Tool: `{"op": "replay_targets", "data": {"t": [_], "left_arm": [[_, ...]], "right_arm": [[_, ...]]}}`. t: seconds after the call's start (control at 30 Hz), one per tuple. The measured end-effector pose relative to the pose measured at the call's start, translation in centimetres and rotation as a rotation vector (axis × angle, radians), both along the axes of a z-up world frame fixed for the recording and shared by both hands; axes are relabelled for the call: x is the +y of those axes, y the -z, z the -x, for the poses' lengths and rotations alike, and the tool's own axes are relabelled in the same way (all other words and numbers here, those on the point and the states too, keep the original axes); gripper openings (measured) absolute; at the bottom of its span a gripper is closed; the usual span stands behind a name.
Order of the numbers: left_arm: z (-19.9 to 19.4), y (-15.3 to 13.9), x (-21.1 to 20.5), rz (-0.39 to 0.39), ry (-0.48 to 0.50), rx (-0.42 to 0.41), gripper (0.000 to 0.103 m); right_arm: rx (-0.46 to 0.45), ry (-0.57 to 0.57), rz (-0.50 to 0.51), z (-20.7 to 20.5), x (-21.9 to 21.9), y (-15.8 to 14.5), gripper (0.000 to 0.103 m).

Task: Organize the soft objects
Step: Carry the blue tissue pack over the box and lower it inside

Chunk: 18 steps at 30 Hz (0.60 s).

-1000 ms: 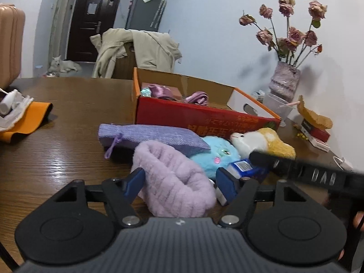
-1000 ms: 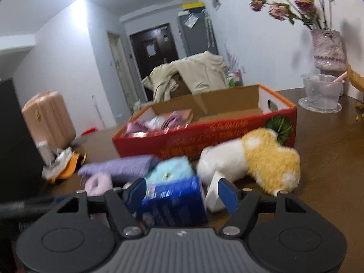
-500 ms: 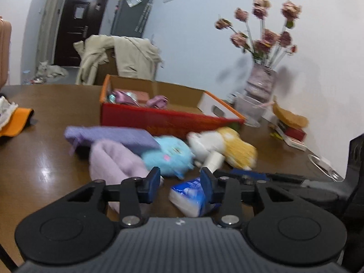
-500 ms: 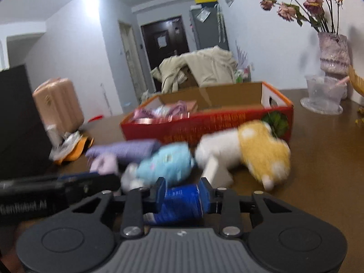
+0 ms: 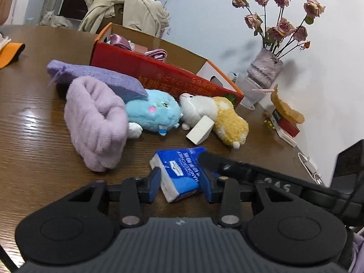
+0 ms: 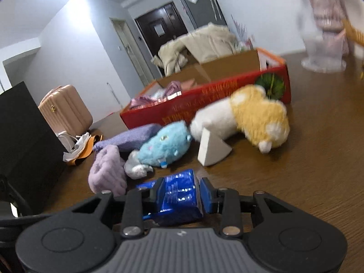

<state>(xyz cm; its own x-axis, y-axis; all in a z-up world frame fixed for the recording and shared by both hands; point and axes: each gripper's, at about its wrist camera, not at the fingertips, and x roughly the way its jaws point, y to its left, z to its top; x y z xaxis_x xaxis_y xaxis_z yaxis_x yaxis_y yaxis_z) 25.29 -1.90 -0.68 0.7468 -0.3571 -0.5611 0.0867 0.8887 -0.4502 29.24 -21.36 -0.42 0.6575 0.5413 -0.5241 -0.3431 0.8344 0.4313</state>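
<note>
A blue tissue pack (image 5: 179, 170) (image 6: 179, 193) sits between the fingers of both grippers. My right gripper (image 6: 179, 193) is shut on it. My left gripper (image 5: 180, 184) brackets the pack's other end, its jaws narrowed beside it; I cannot tell if they press it. Beyond lie a lilac fluffy headband (image 5: 95, 122), a purple pouch (image 5: 97, 77), a blue plush (image 5: 154, 111), a white-and-yellow plush (image 5: 216, 116) and a white wedge sponge (image 5: 200, 129). The red cardboard box (image 5: 159, 72) behind holds pink fabric items.
A wooden table (image 5: 34, 136) carries everything. A vase of dried roses (image 5: 266, 68), a plastic cup (image 5: 248, 91) and small boxes (image 5: 284, 125) stand at the right. An orange cloth (image 5: 9, 52) lies at the far left. A suitcase (image 6: 66, 111) stands on the floor.
My left gripper left the lilac headband, narrowed and moved over to the tissue pack. My right gripper closed on the pack and drew it back from the plush toys.
</note>
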Motion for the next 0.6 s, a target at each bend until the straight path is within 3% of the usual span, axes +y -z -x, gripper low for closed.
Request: {"op": "replay_targets", "data": {"t": [0.1, 0.17, 0.33, 0.47, 0.6], "left_arm": [[-0.1, 0.0, -0.3, 0.001, -0.028, 0.016, 0.028], [0.0, -0.8, -0.6, 0.019, -0.046, 0.017, 0.028], [-2.1, -6.3, -1.3, 0.003, -0.023, -0.088, 0.028], [-10.4, -11.3, -0.5, -0.012, 0.036, -0.151, 0.028], [-22.7, -11.7, 1.1, 0.019, -0.018, -0.037, 0.028]], "right_arm": [[0.019, 0.002, -0.019, 0.1, -0.7, 0.4, 0.025], [0.019, 0.004, -0.009, 0.7, -1.0, -0.2, 0.024], [-0.066, 0.023, -0.077, -0.4, -2.9, -4.8, 0.022], [-0.132, 0.036, -0.111, -8.0, -3.2, -9.2, 0.022], [-0.059, 0.055, -0.101, -19.5, -1.6, -10.6, 0.022]]}}
